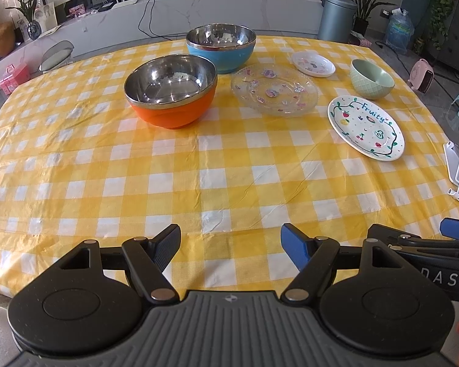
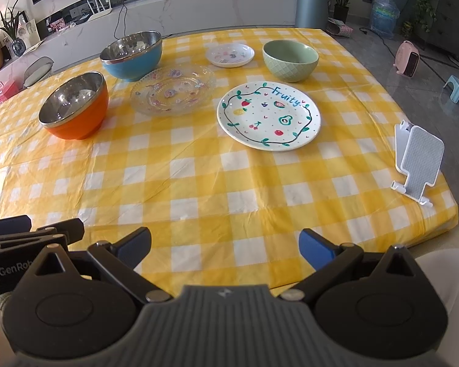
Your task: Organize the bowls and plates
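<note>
Plates and bowls lay spread across the far half of the table [image 2: 199,183], none stacked: orange bowl [image 1: 170,90] and blue bowl [image 1: 221,47] to the left, glass plate [image 1: 274,89] in the middle, small plate [image 1: 313,64], green bowl [image 1: 371,78] and Fruity plate [image 1: 365,127] to the right. My left gripper [image 1: 231,246] and right gripper [image 2: 225,249] hung over the near edge, jaws apart and empty. I judged it best to take each rim squarely, nesting bowls and setting smaller plates on larger.

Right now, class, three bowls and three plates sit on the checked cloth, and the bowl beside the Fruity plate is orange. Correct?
Not quite: the bowl beside the Fruity plate is the green bowl, as the right wrist view shows. The rest stands.
</note>
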Available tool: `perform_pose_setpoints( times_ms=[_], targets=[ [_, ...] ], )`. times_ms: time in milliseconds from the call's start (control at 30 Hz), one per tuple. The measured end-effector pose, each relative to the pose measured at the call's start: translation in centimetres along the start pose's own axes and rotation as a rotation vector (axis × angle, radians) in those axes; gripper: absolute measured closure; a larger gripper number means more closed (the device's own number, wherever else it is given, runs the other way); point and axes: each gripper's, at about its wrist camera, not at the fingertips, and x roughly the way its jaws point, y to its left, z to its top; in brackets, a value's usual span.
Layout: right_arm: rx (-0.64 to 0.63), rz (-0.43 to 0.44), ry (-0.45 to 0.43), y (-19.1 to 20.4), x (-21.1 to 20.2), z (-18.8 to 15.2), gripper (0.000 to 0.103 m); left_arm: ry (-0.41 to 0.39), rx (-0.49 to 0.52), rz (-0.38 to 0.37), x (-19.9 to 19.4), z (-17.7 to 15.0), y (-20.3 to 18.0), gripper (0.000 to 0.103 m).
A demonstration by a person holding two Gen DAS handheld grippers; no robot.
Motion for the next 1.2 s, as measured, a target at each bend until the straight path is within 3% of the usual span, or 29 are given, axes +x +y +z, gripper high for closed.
perform_pose_setpoints(
  times_ms=[733,800,1033,1200],
  targets=[
    [0.0,-0.015,-0.006,0.0,0.0,0.4,0.002,-0.007,0.005,0.005,-0.2,0.2,0.2,0.016],
    [0.003,-0.015,-0.01,0.1,0.1,0.5,0.002,-0.012,-0.003,0.001,-0.2,0.3,0.5,0.019],
    [0.006,0.016,-0.065,1.5,0.0,2.6,0.002,-0.057,-0.088,0.016,-0.4,2.9,3.8,0.026],
    [-0.027,0.059,-0.084,3.7,0.4,5.4,0.003,-0.034,-0.136,-0.044,0.2,5.8,6.2,0.032]
  ],
)
